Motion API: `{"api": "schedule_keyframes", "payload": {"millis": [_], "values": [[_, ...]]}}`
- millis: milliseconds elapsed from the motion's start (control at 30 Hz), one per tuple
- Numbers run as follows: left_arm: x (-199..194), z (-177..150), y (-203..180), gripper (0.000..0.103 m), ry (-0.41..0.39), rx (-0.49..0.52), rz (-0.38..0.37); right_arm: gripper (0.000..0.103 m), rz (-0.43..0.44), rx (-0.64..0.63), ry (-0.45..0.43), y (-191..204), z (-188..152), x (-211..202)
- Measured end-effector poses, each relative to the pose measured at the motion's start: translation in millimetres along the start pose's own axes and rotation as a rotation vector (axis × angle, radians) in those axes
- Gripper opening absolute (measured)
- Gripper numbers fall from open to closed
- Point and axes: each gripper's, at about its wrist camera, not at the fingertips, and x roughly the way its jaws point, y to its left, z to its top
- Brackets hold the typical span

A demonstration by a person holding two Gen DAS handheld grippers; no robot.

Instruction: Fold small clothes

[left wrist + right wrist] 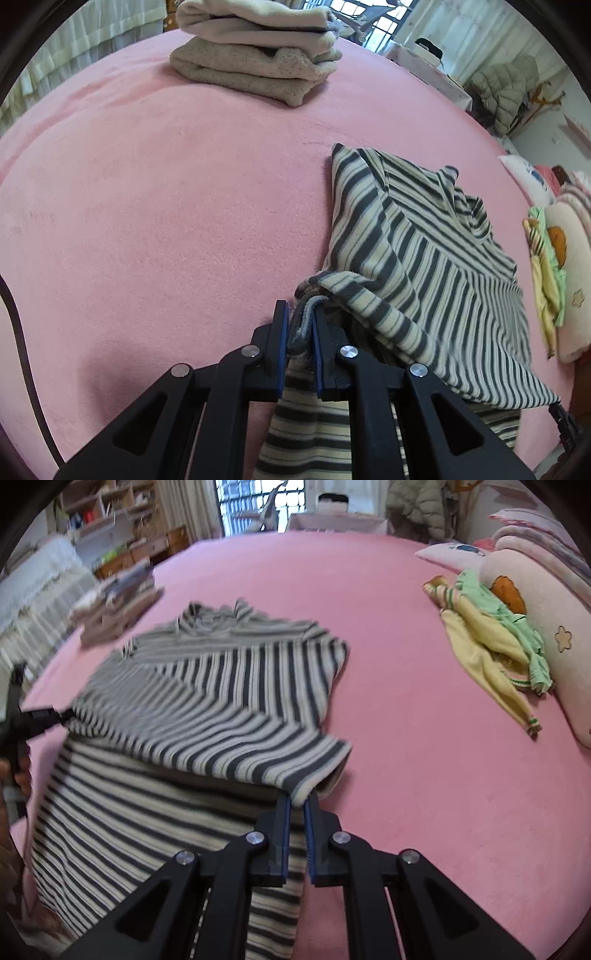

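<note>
A cream and dark grey striped top [413, 254] lies partly folded on the pink bed [166, 206]. My left gripper [301, 314] is shut on a bunched edge of it, the cloth pinched between the blue pads. In the right wrist view the same striped top [207, 686] spreads out ahead, its upper layer lifted over the lower one. My right gripper [297, 801] is shut on a folded corner of that layer. The left gripper [44, 716] shows at the top's far left edge, with a hand behind it.
A stack of folded beige and cream clothes [258, 48] sits at the far side of the bed. A yellow and green garment [491, 642] lies crumpled against pink pillows [554, 635] at the right. Shelves, a window and a padded jacket stand beyond the bed.
</note>
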Motion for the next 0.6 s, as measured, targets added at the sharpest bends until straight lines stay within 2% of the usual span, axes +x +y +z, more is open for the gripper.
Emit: {"api": "schedule_keyframes", "payload": {"millis": [67,133,233,267,333,400,467,600], "values": [[1,-1,4,0.010,0.010,-0.004,-0.002,0.007,-0.012,-0.007,0.003,-2,1,-1],[2,-4,5,0.010,0.021,0.007,0.010,0.007,-0.025,-0.030,0.053,-1,-2,9],[2,-9,6,0.011,0.043,0.028,0.023,0.007,-0.057,-0.084,0.220,5,-17,38],[0,-11,6,0.012,0.048,0.039,0.028,0.011,-0.078,-0.101,0.266,6,-23,46],[-3,-14,6,0.014,0.062,0.058,0.034,0.014,-0.107,-0.103,0.291,4,-29,50],[-8,-17,6,0.019,0.087,0.079,0.046,0.027,-0.113,-0.065,0.264,-2,-26,44],[-16,-20,5,0.021,0.103,0.104,0.076,0.033,-0.113,-0.014,0.197,-10,-19,32],[-38,-20,-3,0.021,0.067,0.149,0.135,0.033,-0.076,0.006,0.069,-5,10,17]]}}
